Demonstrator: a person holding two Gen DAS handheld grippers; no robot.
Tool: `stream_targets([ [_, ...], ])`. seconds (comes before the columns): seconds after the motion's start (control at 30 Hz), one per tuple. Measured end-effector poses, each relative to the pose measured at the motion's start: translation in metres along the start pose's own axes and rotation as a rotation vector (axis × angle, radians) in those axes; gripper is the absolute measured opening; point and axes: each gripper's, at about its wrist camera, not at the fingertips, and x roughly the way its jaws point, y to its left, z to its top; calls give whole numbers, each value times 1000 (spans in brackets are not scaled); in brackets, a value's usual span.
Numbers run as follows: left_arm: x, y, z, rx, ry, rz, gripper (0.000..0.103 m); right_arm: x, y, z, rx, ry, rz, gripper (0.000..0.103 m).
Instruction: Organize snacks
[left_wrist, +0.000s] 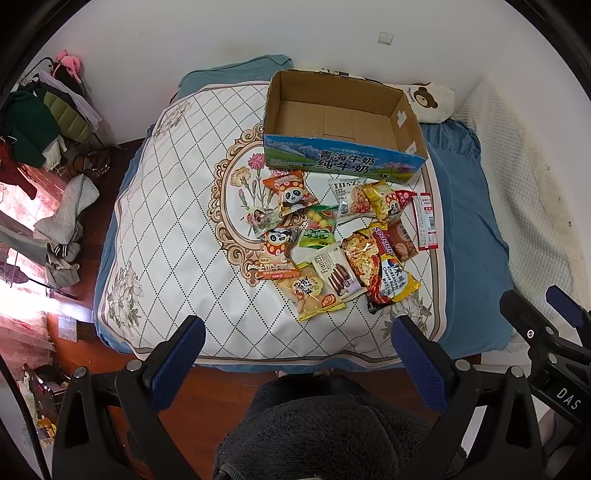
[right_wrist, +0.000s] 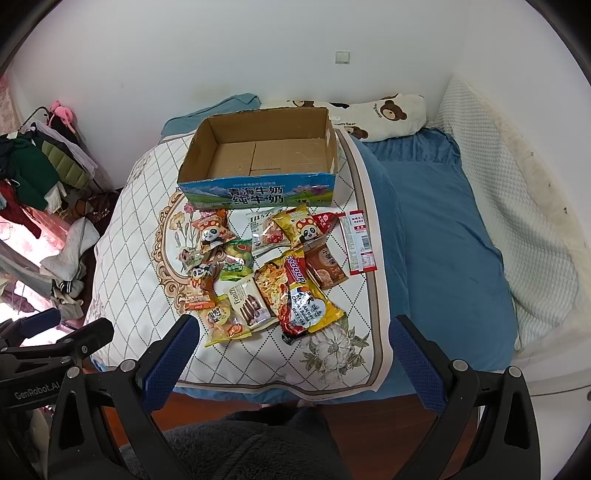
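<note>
Both grippers, left (left_wrist: 297, 363) and right (right_wrist: 293, 360), are hovering wide apart and empty at the bed's (right_wrist: 443, 229) near edge. Snacks (right_wrist: 273, 273) are lying bunched just ahead of them; the box (right_wrist: 258, 192) is sitting open beyond, likely staged to receive them.

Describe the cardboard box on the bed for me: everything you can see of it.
The cardboard box is a shallow, open-topped milk carton: plain brown corrugated inside, blue printed front with mountains, flowers and Chinese characters. Its top edges look roughly cut. Nothing lies in it; the bottom flaps show bare. It sits upright on the white quilted mat, near the head of the bed, with the snack packets spread just in front. An orange panda packet reaches its front wall.
</note>
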Motion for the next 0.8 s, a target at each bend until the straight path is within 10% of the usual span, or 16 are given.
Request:
stream_targets([
  [0.8, 0, 4, 3, 15, -1, -6, 103, 0, 1, 1, 7, 2, 4, 103],
])
